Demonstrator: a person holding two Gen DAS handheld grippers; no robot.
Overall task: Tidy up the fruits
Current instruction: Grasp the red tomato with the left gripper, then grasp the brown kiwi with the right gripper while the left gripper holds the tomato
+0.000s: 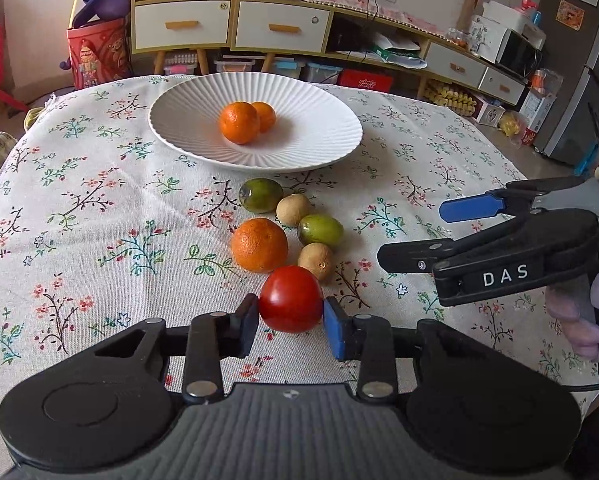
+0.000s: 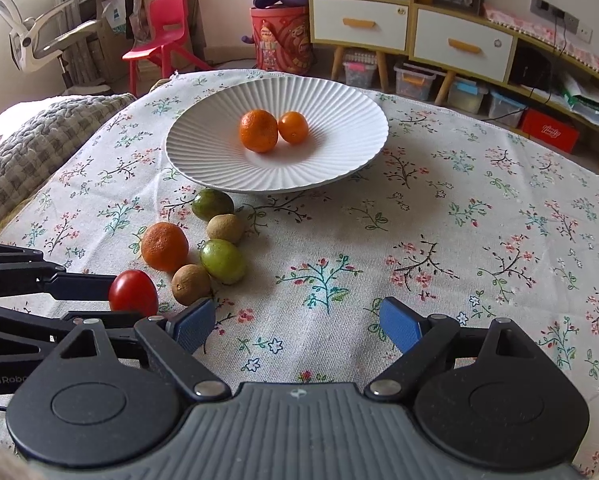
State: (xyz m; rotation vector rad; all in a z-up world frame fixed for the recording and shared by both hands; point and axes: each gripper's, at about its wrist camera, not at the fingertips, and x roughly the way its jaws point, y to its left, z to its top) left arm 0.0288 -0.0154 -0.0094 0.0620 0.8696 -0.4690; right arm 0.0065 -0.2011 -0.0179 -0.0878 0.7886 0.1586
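Observation:
My left gripper (image 1: 290,316) is shut on a red tomato (image 1: 290,298) low over the floral cloth; its pads press both sides. The right wrist view shows the same tomato (image 2: 133,291) at the left. Just beyond it lie an orange (image 1: 259,245), two green fruits (image 1: 259,195) (image 1: 319,230) and two brown fruits (image 1: 293,210) (image 1: 315,261). Farther back, a white ribbed plate (image 1: 307,120) holds two oranges (image 1: 239,122). My right gripper (image 2: 295,328) stands open over bare cloth to the right of the fruit cluster, nothing between its fingers.
The table's far edge lies just behind the plate (image 2: 339,112). A knitted cushion (image 2: 27,152) borders the table's left side. Behind are a red chair (image 2: 163,36), drawers (image 2: 359,24) and storage boxes on the floor.

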